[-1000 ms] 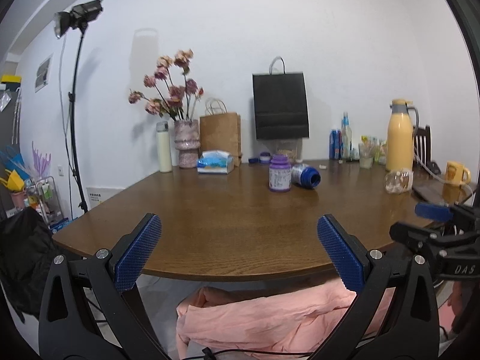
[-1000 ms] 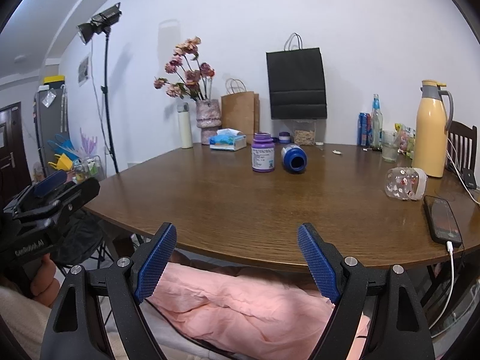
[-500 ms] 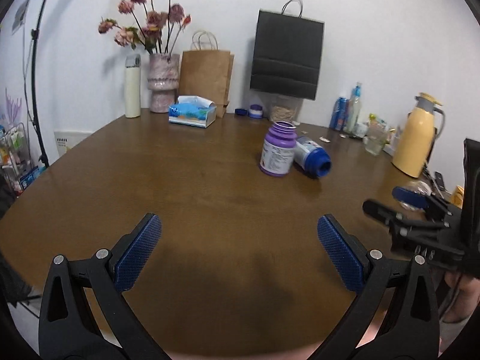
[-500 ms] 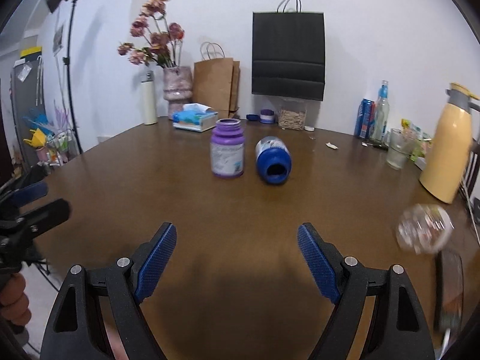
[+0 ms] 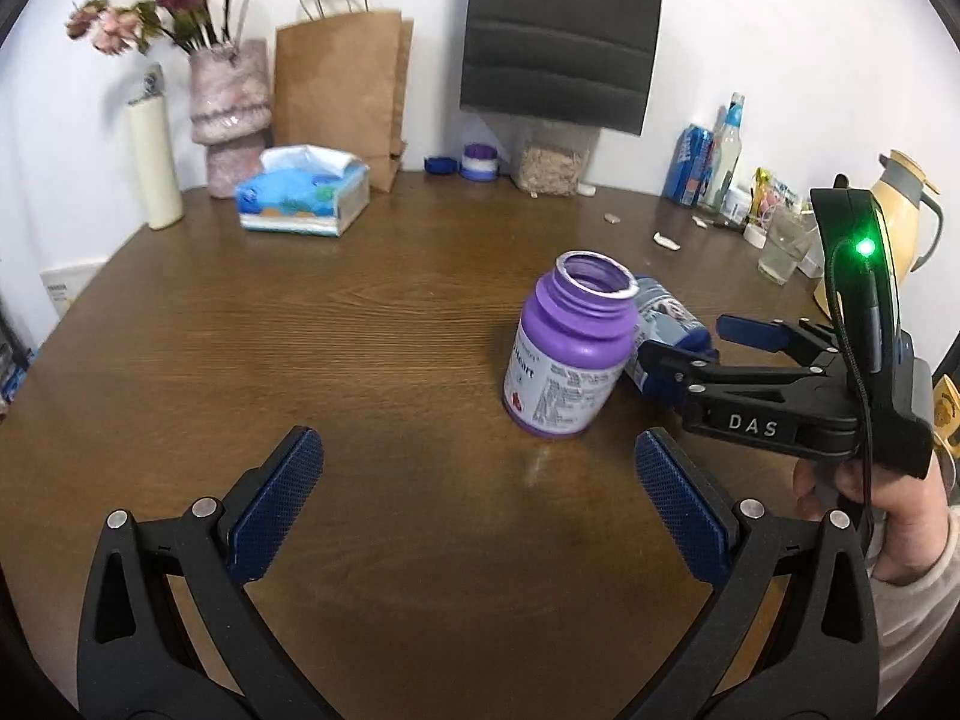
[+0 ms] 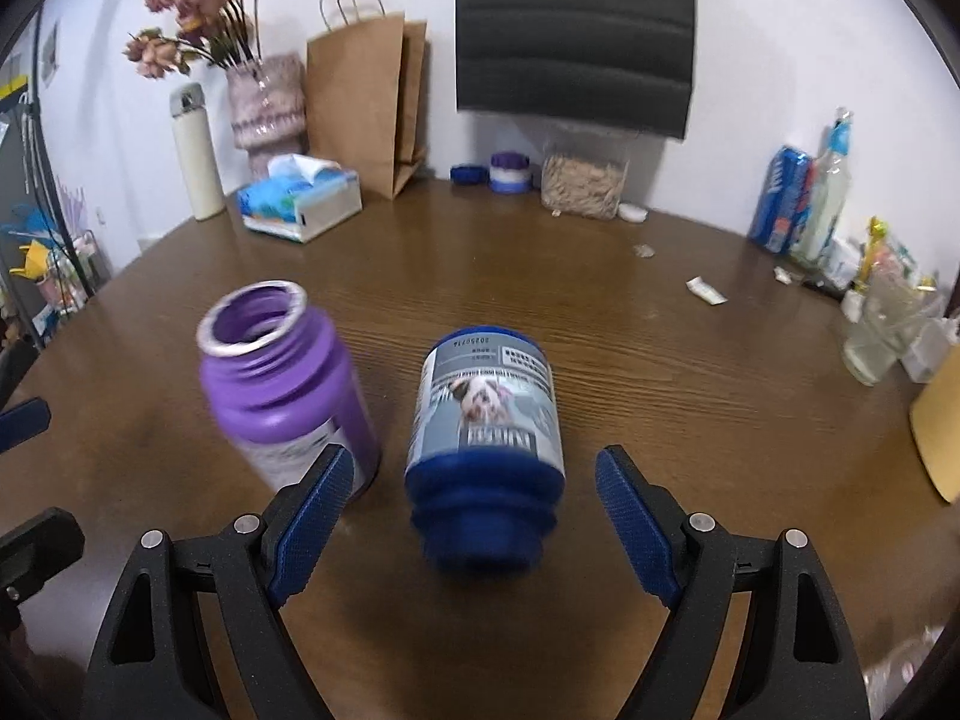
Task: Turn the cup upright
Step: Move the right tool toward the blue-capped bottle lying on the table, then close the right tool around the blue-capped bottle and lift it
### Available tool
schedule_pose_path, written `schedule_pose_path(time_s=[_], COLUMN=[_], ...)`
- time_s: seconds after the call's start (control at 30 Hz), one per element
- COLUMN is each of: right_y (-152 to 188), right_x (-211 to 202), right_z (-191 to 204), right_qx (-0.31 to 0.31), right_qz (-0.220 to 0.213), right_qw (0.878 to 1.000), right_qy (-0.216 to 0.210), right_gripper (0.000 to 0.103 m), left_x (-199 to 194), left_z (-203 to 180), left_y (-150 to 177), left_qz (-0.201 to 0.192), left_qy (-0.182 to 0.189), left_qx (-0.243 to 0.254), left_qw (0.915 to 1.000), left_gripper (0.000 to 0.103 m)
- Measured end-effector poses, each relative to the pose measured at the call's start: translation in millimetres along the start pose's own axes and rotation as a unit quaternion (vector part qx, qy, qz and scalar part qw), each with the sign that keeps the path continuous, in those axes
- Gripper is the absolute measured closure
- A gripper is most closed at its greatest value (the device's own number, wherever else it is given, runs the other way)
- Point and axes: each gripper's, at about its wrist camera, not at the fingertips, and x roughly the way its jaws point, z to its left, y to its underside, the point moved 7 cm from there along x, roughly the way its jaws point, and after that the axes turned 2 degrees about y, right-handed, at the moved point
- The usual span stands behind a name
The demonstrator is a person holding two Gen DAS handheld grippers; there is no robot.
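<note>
A blue cup (image 6: 486, 438), shaped like a labelled bottle, lies on its side on the brown table (image 6: 660, 396), its open mouth toward my right gripper. My right gripper (image 6: 474, 480) is open, one finger on each side of the cup's mouth end, touching nothing. A purple bottle (image 6: 282, 384) stands upright just left of it, close to the left finger (image 6: 312, 516). In the left wrist view my left gripper (image 5: 478, 450) is open above the table, short of the purple bottle (image 5: 570, 360). The blue cup (image 5: 666, 318) lies behind it, partly hidden by the right gripper (image 5: 699, 341).
Along the far edge stand a white flask (image 5: 153, 168), a vase of flowers (image 5: 228, 114), a tissue box (image 5: 303, 195), a brown paper bag (image 5: 342, 90) and a black bag (image 5: 561, 36). Cans, a glass (image 5: 783, 246) and a yellow jug (image 5: 906, 222) crowd the right side.
Both grippers have moved forward from the table's near edge over the tabletop. The right gripper now straddles the lying blue cup; the left has come close to the purple bottle.
</note>
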Motion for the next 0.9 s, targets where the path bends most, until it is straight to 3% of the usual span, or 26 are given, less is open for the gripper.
schedule_pose_path(time_s=[0.1, 0.13, 0.3, 0.4, 0.6, 0.73, 0.83, 0.9], right_y=[-0.7, -0.1, 4.1, 23.7, 93.0, 124.8, 134.5, 137.9], right_x=[12.5, 13.9, 10.6, -12.7, -82.8, -118.3, -130.2, -133.1], right_z=[-6.3, -8.2, -13.5, -16.1, 17.2, 64.1, 89.8, 98.7], right_qx=[0.015, 0.024, 0.027, 0.032, -0.003, -0.066, -0.108, -0.122], right_qz=[0.012, 0.01, 0.013, 0.011, 0.004, -0.004, -0.011, -0.016], right_qw=[1.0, 1.0, 0.999, 0.999, 0.996, 0.986, 0.977, 0.974], right_qy=[-0.002, -0.015, -0.021, -0.022, -0.089, -0.154, -0.184, -0.189], right_gripper=[0.018, 0.035, 0.037, 0.037, 0.037, 0.036, 0.036, 0.036], left_x=[7.0, 8.0, 1.6, -16.1, -45.6, -51.6, -47.3, -44.6], left_z=[-3.3, -4.4, -20.9, -26.7, -33.8, -43.1, -43.6, -45.0], left_y=[-4.8, -5.4, 2.2, 15.7, 52.6, 63.1, 69.8, 75.1], left_qz=[0.002, 0.001, 0.003, 0.0, 0.016, 0.029, 0.046, 0.053], left_qy=[0.015, 0.017, 0.027, 0.032, 0.059, 0.09, 0.085, 0.084], left_qx=[-0.005, -0.003, 0.014, 0.027, 0.028, 0.022, 0.015, 0.012], left_qw=[0.9999, 0.9998, 0.9995, 0.9991, 0.9977, 0.9953, 0.9952, 0.995], left_gripper=[0.0, 0.0, 0.0, 0.0, 0.0, 0.001, 0.017, 0.036])
